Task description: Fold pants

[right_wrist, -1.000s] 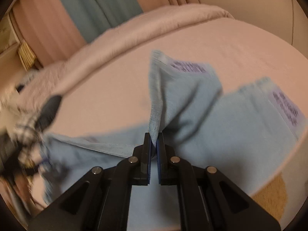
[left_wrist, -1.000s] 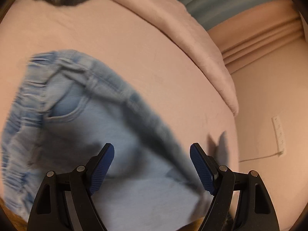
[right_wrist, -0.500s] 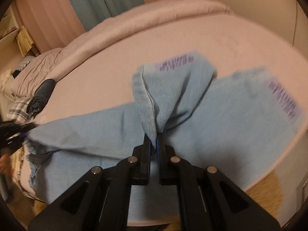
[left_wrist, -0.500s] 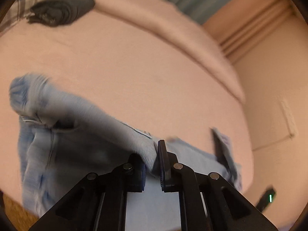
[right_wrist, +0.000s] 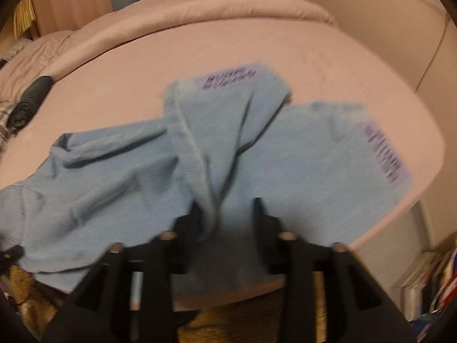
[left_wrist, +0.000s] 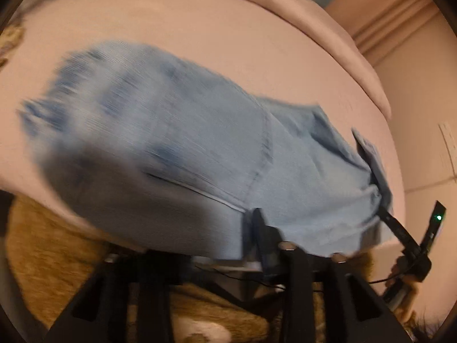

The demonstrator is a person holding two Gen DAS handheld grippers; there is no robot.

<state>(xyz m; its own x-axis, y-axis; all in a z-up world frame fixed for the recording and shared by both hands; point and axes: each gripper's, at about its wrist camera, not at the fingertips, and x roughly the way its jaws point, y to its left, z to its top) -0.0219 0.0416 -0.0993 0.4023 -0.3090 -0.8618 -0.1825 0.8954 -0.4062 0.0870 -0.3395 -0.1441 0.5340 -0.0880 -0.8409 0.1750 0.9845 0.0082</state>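
Light blue denim pants lie on a pink bed near its front edge, waist end to the left in the left wrist view. In the right wrist view the pants show purple labels on both leg ends, one leg lying over the other. My left gripper looks shut on the near edge of the pants, though one finger is hidden under the cloth. My right gripper has its jaws parted, with a fold of the leg lying loose between them. The right gripper also shows in the left wrist view.
A folded pink duvet lies along the far side of the bed. A dark rolled garment sits at the far left. A tan furry rug covers the floor below the bed edge. Books stand at the lower right.
My right gripper has opened and let go of the pant leg it held. My left gripper, open a second ago, has shut on the pants and pulled them toward the front edge.
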